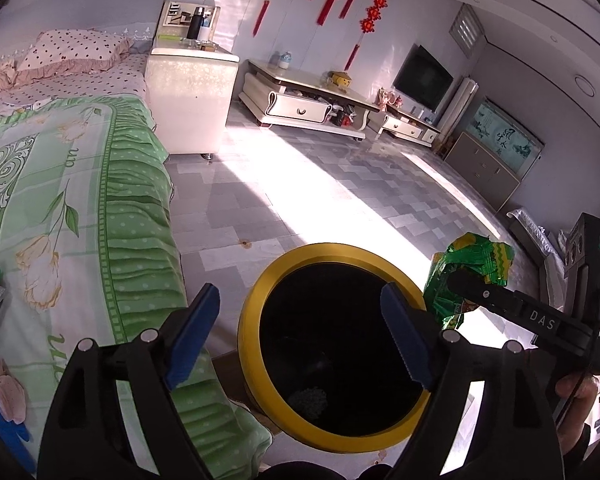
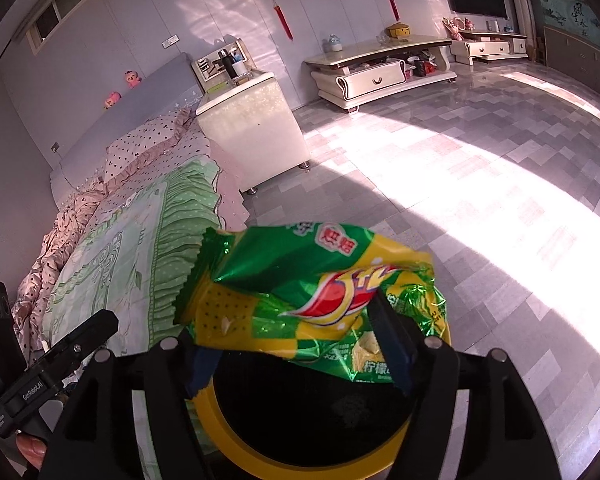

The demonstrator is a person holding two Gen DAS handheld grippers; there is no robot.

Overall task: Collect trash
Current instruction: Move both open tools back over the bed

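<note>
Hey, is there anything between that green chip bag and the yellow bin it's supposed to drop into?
Nothing visible blocks it. The chip bag hangs between the right gripper's open fingers, directly above the yellow bin, whose dark mouth is uncovered. The left gripper is open over the bin and empty.

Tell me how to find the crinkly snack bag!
Look beside the bed with the green flowered cover, where a yellow-rimmed bin stands on the floor. Right above the bin's dark opening, between the right gripper's blue pads, sits the chip bag. It's the only shiny green-and-yellow thing with a red swoosh.
</note>
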